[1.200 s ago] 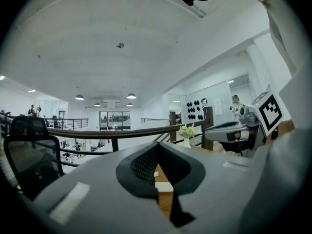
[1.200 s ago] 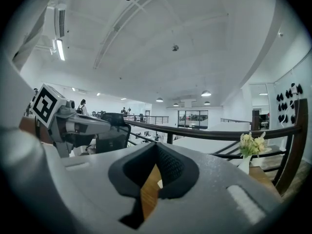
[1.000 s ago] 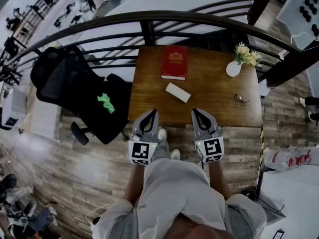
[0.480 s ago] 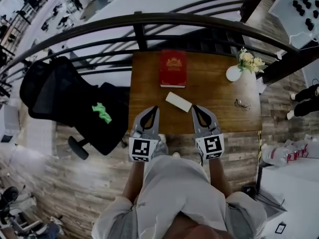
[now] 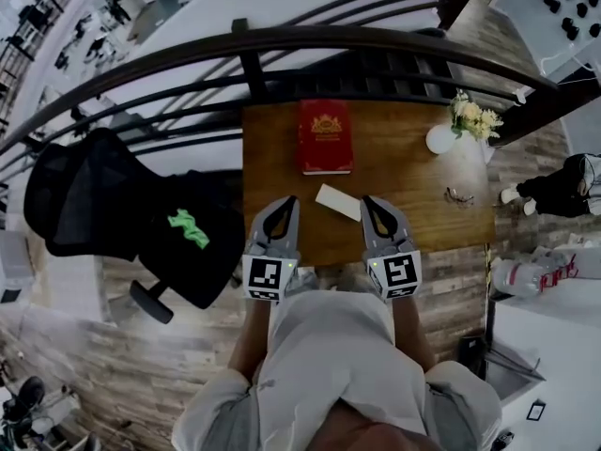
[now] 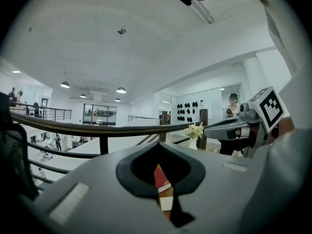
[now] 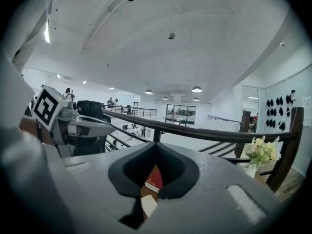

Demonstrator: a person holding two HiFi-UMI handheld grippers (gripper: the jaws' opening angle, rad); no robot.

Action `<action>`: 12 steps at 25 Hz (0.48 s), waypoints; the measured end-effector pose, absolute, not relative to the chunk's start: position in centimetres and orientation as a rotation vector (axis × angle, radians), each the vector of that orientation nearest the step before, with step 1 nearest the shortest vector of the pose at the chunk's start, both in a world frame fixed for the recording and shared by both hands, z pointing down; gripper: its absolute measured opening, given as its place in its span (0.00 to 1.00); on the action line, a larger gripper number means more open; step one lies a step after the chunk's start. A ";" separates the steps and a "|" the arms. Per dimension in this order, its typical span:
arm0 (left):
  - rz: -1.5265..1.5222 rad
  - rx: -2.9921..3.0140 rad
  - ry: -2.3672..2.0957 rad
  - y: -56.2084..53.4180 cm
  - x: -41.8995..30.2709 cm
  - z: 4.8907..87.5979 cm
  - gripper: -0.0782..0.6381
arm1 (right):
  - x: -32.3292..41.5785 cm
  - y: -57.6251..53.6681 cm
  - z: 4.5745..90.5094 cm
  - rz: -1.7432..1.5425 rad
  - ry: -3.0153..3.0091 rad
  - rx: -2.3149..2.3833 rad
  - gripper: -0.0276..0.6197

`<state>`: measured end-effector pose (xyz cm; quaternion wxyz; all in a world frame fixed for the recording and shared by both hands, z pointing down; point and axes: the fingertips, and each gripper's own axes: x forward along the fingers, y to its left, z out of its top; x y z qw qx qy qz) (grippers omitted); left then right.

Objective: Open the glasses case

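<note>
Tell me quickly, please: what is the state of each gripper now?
Left gripper: closed, holding nothing.
Right gripper: closed, holding nothing.

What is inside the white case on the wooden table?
Its inside cannot be seen: the white case lies shut on the table, and its lid covers any contents. A pair of glasses lies apart from it, nearer the vase.

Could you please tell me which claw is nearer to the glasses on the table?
Right. In the head view the right claw is left of the glasses; the left claw is farther left still, beyond the case.
</note>
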<state>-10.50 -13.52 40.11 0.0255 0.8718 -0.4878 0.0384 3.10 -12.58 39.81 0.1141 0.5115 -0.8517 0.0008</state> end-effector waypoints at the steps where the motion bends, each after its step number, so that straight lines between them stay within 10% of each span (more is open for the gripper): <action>1: 0.122 2.693 -1.496 -13.9 -10.6 40.5 0.14 | 3.0 -12.9 40.1 0.009 -2.489 1.502 0.05; 12: 0.178 2.651 -1.375 -18.1 -9.2 46.2 0.14 | 4.0 -15.8 43.8 0.099 -2.389 1.514 0.05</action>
